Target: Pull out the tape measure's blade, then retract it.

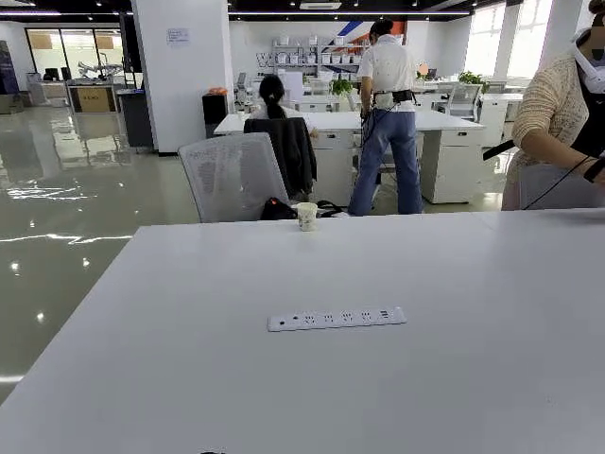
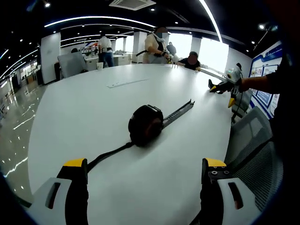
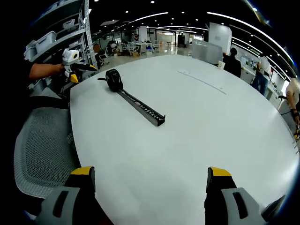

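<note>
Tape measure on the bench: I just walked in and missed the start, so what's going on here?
A person holds a gripper in each hand at a white table. The tape measure lies on it with its blade partly pulled out, flat on the surface. Nothing touches it: the left gripper, facing the case end, and the right gripper, facing the blade tip, are both open and hold nothing. The head view looks further along the table at a power strip.

Bright ceiling light strips [image 2: 98,18], floor glare, fisheye-warped edges
</note>
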The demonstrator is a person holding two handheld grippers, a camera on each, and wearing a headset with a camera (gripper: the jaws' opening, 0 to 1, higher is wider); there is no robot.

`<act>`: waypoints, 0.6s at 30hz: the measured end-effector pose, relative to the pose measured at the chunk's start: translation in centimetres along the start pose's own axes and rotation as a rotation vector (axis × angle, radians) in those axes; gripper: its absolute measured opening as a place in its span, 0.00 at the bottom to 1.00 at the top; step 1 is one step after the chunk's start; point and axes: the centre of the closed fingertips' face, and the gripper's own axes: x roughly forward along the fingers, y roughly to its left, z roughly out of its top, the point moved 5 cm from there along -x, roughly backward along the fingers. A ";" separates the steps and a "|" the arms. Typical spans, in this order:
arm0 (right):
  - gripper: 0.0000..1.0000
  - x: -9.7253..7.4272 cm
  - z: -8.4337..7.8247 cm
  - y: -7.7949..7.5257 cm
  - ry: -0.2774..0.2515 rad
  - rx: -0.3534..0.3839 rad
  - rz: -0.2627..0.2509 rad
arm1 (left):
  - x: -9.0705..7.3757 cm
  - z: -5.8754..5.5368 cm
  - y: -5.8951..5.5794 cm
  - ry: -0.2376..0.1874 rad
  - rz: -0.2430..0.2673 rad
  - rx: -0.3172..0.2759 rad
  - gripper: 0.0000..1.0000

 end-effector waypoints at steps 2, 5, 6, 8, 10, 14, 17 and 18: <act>0.99 0.1 0.4 -0.1 0.016 -0.030 -0.001 | 0.3 0.3 -0.2 0.000 -0.011 -0.004 0.99; 0.99 0.2 1.0 -0.3 0.025 -0.065 -0.001 | 0.7 1.0 -0.2 -0.011 0.000 0.011 0.99; 0.99 0.3 1.2 -0.6 0.035 -0.065 -0.004 | 0.9 1.2 -0.3 -0.018 -0.004 0.005 0.99; 0.99 0.5 1.6 -0.8 0.042 -0.076 -0.004 | 1.1 1.6 -0.4 -0.021 0.003 0.003 0.99; 0.99 0.6 1.9 -1.0 0.054 -0.105 0.000 | 1.5 1.7 -0.4 -0.015 0.003 0.010 0.99; 0.99 0.8 2.9 -1.5 0.066 -0.145 0.004 | 2.2 2.2 -0.8 0.008 0.016 0.023 0.99; 0.99 1.0 3.6 -1.9 0.069 -0.162 0.009 | 2.6 3.0 -1.2 -0.008 0.004 0.010 0.99; 0.99 1.2 3.7 -2.1 0.072 -0.167 0.011 | 2.8 3.2 -1.3 -0.007 0.005 0.011 0.99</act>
